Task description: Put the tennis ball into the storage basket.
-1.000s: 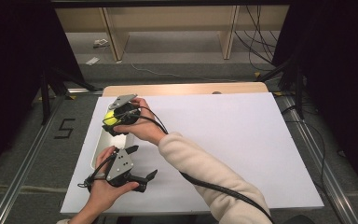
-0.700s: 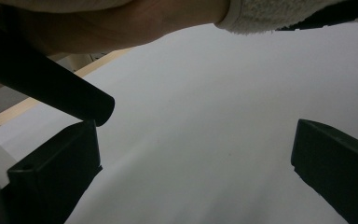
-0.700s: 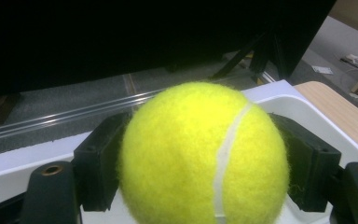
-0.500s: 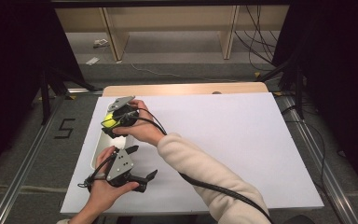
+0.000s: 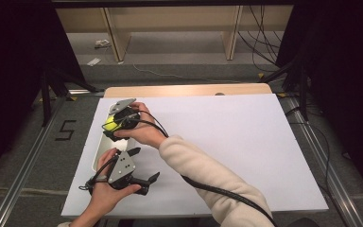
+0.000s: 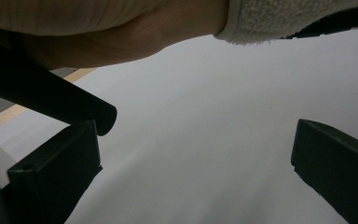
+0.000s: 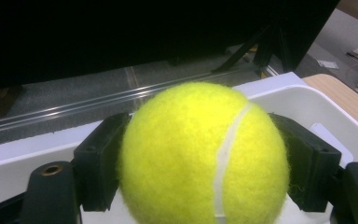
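The right gripper (image 7: 200,186) is pinching a ball (image 7: 200,154) from both sides over the white tray (image 7: 326,112) at the table's left edge — probably to set it inside. What the tray holds is hidden. The left gripper (image 5: 139,165) is idling nearby — jaws spread, empty.

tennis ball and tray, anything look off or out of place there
Nothing stands out. The tennis ball sits squarely between the right gripper's jaws over the white tray, intact. The left gripper is open above the bare white board.
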Demonstrator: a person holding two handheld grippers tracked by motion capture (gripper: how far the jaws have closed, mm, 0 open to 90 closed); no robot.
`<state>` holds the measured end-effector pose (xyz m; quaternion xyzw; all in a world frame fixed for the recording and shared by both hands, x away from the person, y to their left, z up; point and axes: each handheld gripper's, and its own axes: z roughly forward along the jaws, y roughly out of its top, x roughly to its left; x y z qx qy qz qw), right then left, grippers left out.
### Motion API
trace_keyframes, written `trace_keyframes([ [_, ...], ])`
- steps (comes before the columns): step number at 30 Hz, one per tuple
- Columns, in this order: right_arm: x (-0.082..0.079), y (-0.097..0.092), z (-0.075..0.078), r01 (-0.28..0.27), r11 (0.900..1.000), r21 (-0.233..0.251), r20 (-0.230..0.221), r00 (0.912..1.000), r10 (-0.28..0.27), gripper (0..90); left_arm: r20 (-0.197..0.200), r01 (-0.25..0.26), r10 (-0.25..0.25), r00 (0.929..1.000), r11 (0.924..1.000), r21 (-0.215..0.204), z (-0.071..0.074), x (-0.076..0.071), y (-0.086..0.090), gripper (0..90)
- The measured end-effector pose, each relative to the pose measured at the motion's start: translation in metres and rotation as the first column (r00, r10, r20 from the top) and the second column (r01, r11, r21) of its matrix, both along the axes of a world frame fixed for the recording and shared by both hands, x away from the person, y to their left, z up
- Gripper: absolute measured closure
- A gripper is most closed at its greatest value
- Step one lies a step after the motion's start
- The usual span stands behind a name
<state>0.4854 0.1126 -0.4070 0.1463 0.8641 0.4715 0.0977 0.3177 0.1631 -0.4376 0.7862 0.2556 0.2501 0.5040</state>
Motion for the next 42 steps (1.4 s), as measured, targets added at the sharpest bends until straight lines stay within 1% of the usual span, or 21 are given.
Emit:
trace_keyframes([
  [8,0.000,-0.001,-0.005,-0.003,0.9999,-0.015,-0.011,0.9999,0.003,25.6,-0.001,0.001,-0.001,1.0000,1.0000,0.000,0.000,0.000,0.000,0.9],
  [21,0.001,-0.001,-0.010,0.000,0.9999,-0.017,-0.023,0.9997,-0.001,25.5,-0.001,0.004,-0.004,1.0000,1.0000,0.003,0.000,0.000,0.000,0.8],
  [29,0.001,0.001,-0.013,-0.004,0.9995,-0.030,-0.036,0.9994,0.003,25.5,-0.002,0.003,-0.003,1.0000,1.0000,0.003,0.000,0.000,0.000,0.8],
  [42,0.001,0.004,-0.015,-0.014,0.9991,-0.040,-0.037,0.9992,0.013,25.4,-0.002,0.004,-0.004,1.0000,1.0000,0.004,0.000,0.000,0.000,0.8],
])
